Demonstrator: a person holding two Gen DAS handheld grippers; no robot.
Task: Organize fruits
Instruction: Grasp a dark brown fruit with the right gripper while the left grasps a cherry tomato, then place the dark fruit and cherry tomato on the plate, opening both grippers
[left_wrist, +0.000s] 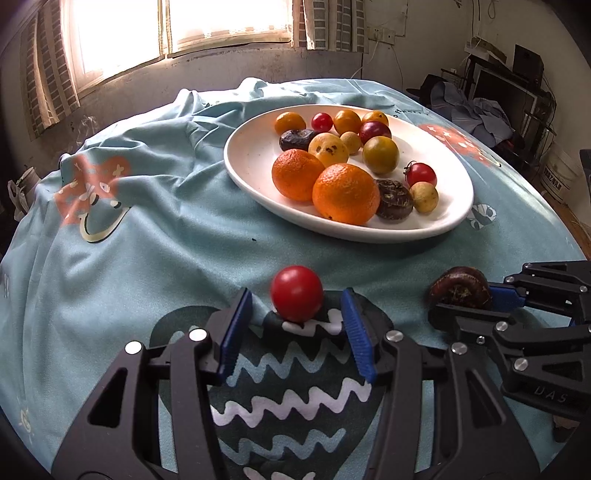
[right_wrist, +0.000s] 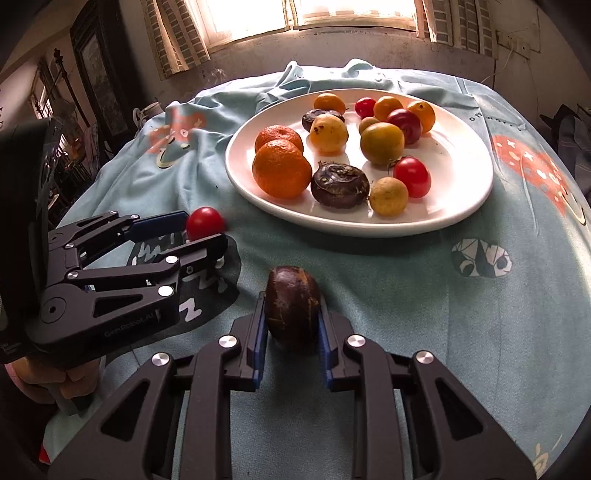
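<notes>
A red cherry tomato (left_wrist: 296, 293) lies on the blue cloth between the open fingers of my left gripper (left_wrist: 295, 310); a gap shows on each side of it. It also shows in the right wrist view (right_wrist: 204, 222), with the left gripper (right_wrist: 194, 230) around it. My right gripper (right_wrist: 291, 314) is shut on a dark brown water chestnut (right_wrist: 292, 306), low over the cloth; the chestnut also shows in the left wrist view (left_wrist: 460, 288). A white plate (left_wrist: 258, 155) beyond holds two oranges (left_wrist: 345, 194), tomatoes, yellow fruits and dark chestnuts.
The light blue printed cloth (left_wrist: 155, 240) covers the table and is wrinkled at the far left. A window and wall stand behind the table. Clutter and a white bucket (left_wrist: 559, 173) sit at the right.
</notes>
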